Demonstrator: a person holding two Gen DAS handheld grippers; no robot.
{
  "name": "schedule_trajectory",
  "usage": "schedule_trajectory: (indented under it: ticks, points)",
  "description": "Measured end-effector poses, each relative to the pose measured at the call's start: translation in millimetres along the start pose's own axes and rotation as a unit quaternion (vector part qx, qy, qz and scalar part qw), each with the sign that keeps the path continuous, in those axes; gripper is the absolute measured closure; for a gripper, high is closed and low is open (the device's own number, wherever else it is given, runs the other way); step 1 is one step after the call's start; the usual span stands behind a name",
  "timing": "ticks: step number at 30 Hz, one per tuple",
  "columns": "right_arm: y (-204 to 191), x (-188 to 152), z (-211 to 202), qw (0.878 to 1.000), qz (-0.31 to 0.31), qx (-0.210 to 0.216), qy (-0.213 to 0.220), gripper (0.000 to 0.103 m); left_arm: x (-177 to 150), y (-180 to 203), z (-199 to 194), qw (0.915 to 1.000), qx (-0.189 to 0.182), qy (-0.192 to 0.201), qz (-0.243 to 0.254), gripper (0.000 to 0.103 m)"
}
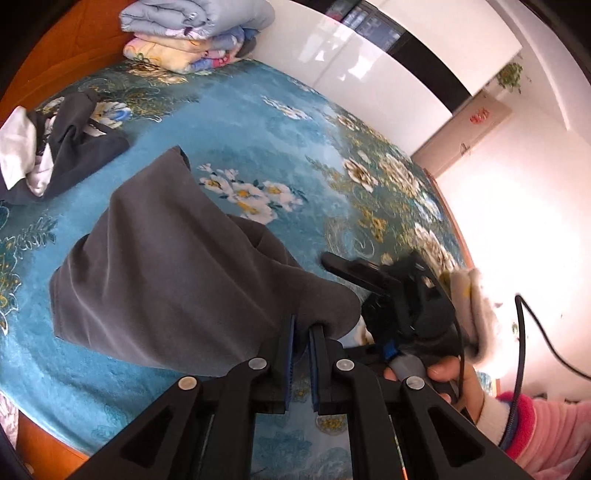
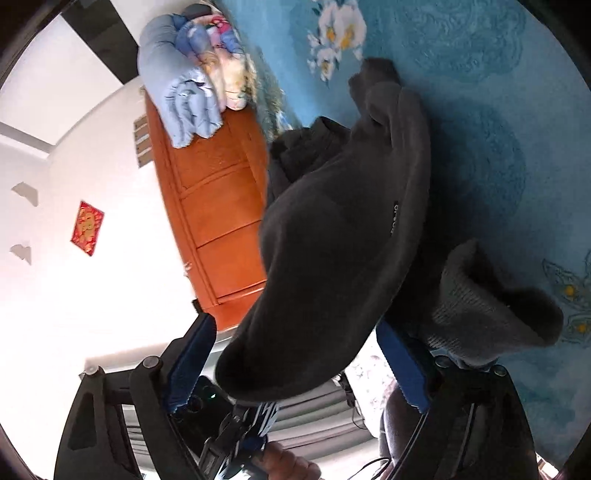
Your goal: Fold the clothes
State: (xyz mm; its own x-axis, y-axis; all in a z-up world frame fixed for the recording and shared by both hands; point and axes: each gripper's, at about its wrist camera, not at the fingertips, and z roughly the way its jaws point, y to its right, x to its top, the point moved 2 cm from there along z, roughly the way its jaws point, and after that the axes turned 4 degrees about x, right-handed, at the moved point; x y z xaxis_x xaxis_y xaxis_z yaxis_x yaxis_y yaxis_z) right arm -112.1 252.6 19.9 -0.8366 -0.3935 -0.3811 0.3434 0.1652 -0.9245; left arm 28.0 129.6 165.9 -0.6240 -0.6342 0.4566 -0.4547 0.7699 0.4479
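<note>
Left gripper (image 1: 301, 334) pinches an edge of the dark grey fleece garment (image 1: 177, 273), its blue-padded jaws pressed together on the cloth near the bed's edge. Right gripper (image 2: 295, 354) has its fingers spread wide, with a fold of that garment (image 2: 343, 236) draped between them; whether either pad touches the cloth is unclear. Beyond, the garment trails across the blue floral bedspread (image 1: 258, 122). Farther off lie a crumpled dark-and-white clothes pile (image 1: 48, 147) and stacked folded quilts (image 1: 192, 33) by the wooden headboard (image 2: 218, 206).
</note>
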Motion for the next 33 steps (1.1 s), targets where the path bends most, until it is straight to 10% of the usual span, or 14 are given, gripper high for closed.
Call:
schedule_trajectory:
  ticks: [3, 8, 11, 20, 27, 33]
  points:
    - [6, 5, 9, 1.0, 0.013, -0.01, 0.002, 0.027, -8, 6, 5, 0.9995, 0.011, -0.016, 0.024, 0.096]
    - [9, 20, 9, 0.998, 0.024, -0.035, 0.036, 0.073, -12, -8, 1, 0.9991, -0.004, -0.043, 0.004, 0.087]
    - [-9, 26, -3, 0.995, -0.03, -0.081, 0.057, 0.083, -5, -19, -15, 0.9988, -0.01, -0.047, -0.002, 0.067]
    - [-32, -16, -34, 0.961, -0.166, -0.22, 0.021, 0.088, 94, -75, -16, 0.9912, 0.118, 0.026, -0.055, 0.04]
    - [-8, -51, -46, 0.951, -0.165, -0.26, -0.02, 0.088, 158, -78, 76, 0.9758, 0.207, -0.032, -0.063, 0.039]
    - [-14, -57, -46, 0.944, -0.183, -0.271, -0.038, 0.088, 154, -65, 146, 0.9313, 0.345, -0.11, 0.038, 0.039]
